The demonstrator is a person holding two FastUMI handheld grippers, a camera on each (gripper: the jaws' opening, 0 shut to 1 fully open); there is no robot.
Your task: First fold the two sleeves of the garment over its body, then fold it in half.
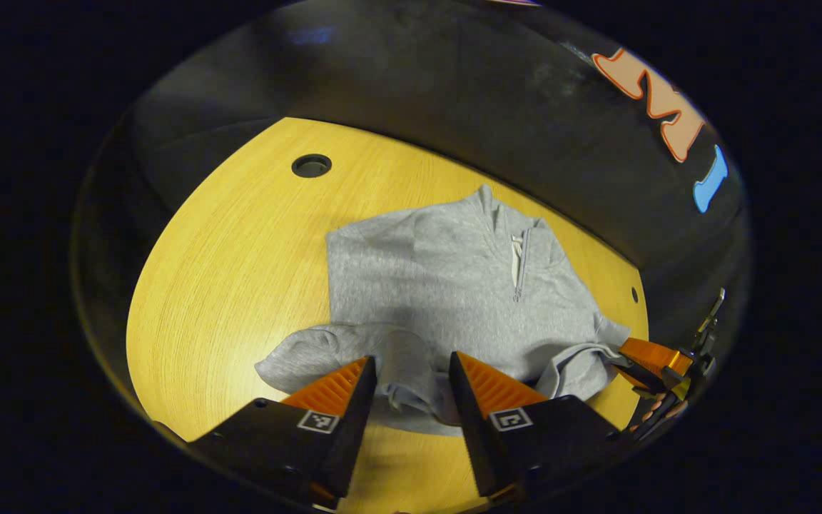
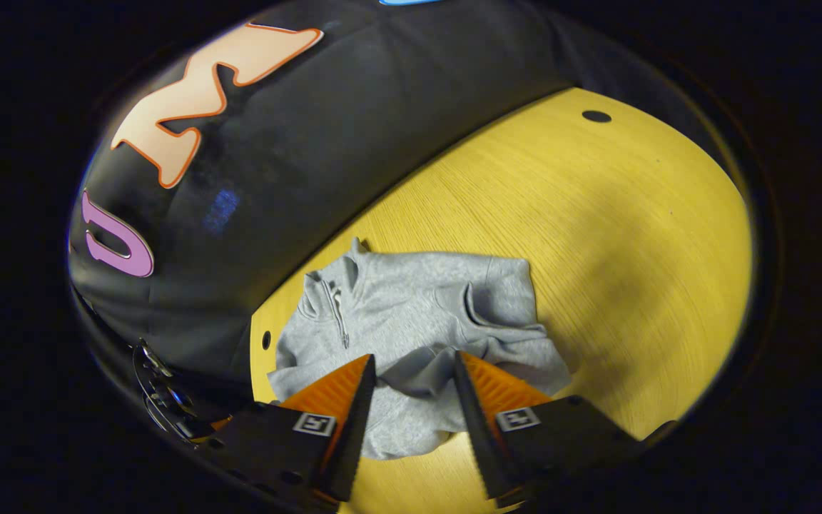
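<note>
Left gripper view, garment: a grey quarter-zip sweatshirt (image 1: 447, 285) lies on the yellow wooden desk (image 1: 240, 271), centre to lower centre of the frame; collar and short zipper (image 1: 520, 268) sit at the top right of the cloth.
Sleeves: one sleeve (image 1: 318, 353) lies bunched across the lower left hem area; the other is rumpled at the lower right, near the far gripper.
Right gripper view, garment: the same sweatshirt (image 2: 411, 321) sits at lower centre, collar at the upper left of the cloth, folds and creases across its middle.
Long axis: collar to hem runs from the top of the frame down toward the camera in both views, collar toward the black booth wall.
Edges and room: the collar lies close to the desk's far edge; broad bare wood spreads left in the left gripper view and right in the right gripper view; a round cable hole (image 1: 311, 165) sits upper left.
Left gripper (image 1: 411, 378): released, fingers spread apart over the hem.
Right gripper (image 2: 411, 375): released, fingers apart above the lower cloth; also seen at the right edge (image 1: 643, 360) of the left gripper view, beside the rumpled sleeve.
</note>
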